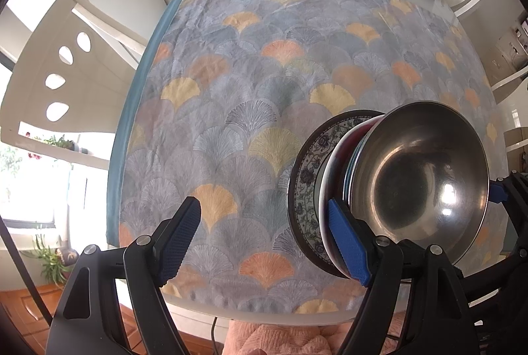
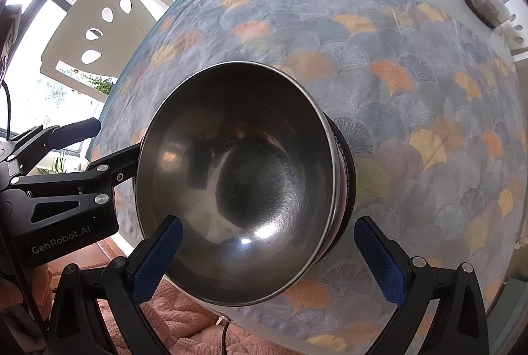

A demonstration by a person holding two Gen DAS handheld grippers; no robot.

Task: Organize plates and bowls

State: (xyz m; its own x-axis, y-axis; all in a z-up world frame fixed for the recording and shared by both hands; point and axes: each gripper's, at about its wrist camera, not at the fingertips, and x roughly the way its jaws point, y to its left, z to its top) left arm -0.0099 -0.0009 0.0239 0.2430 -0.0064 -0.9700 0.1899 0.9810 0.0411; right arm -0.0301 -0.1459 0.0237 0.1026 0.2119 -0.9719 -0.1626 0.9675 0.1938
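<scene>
Daylight floods in from the window off to the left of each tool, blown out to plain white there. The steel bowl throws back small hard glints. The table is evenly lit, shadows soft. Edges bow heavily, corners go black; focus stays fairly sharp.

One steel bowl, one patterned plate, three chairs.

A steel bowl sits atop a stack of dishes on the fan-patterned cloth. The right gripper stands spread, its blue pads to either side of the bowl's near rim, not pressing it. The left gripper reaches in from the left beside the bowl; white chairs stand beyond the table
</scene>
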